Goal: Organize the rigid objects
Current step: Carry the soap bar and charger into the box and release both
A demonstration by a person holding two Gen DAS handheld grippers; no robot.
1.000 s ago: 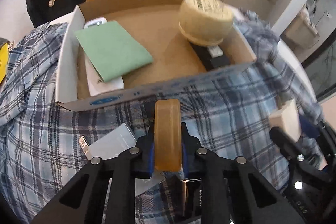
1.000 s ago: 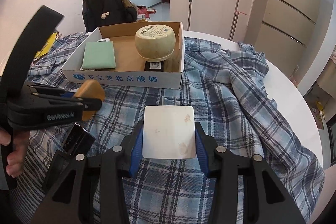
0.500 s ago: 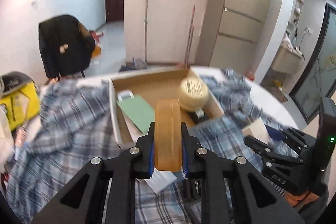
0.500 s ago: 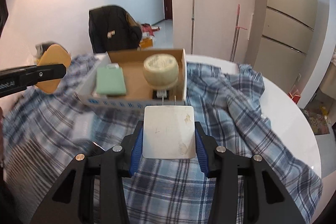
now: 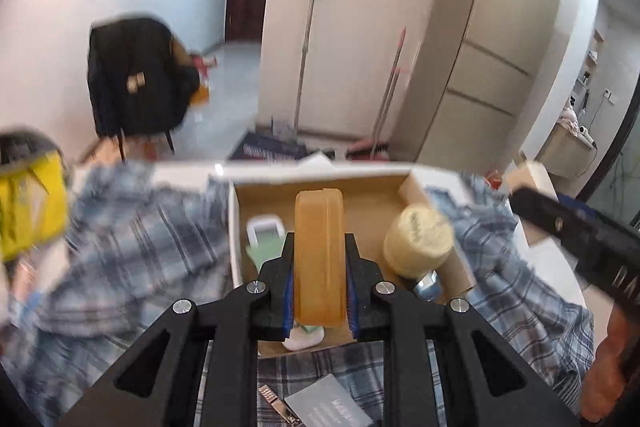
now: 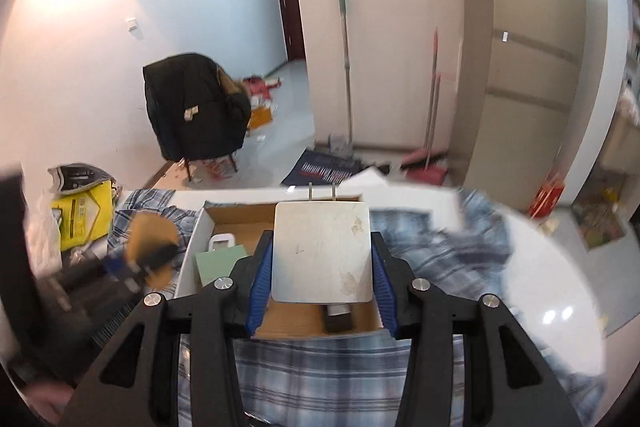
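Both grippers carry an object above the cardboard box.

The left gripper point(image 5: 319, 281) is closed on an amber flat piece point(image 5: 319, 255); the right gripper point(image 6: 321, 273) is closed on a white square adapter point(image 6: 321, 251). Beyond them the cardboard box point(image 5: 372, 189) lies on the plaid cloth point(image 5: 140, 239), holding a green card point(image 6: 216, 261) and a round yellow container point(image 5: 418, 241).

A cardboard box point(image 5: 432, 187) sits on a plaid shirt point(image 5: 132, 239) spread over the table point(image 6: 560, 291). In the box, a folder point(image 6: 218, 263) lies at the left on a flat case point(image 6: 222, 241), and a round tub point(image 5: 418, 241) stands at the right. Before the box, a card point(image 5: 328, 407) and nail clippers point(image 5: 276, 405) lie on the shirt. Left of the shirt sits a bag point(image 6: 82, 215). Behind the table stand a chair point(image 6: 196, 115), a mop point(image 6: 346, 67) and a fridge point(image 5: 480, 59).
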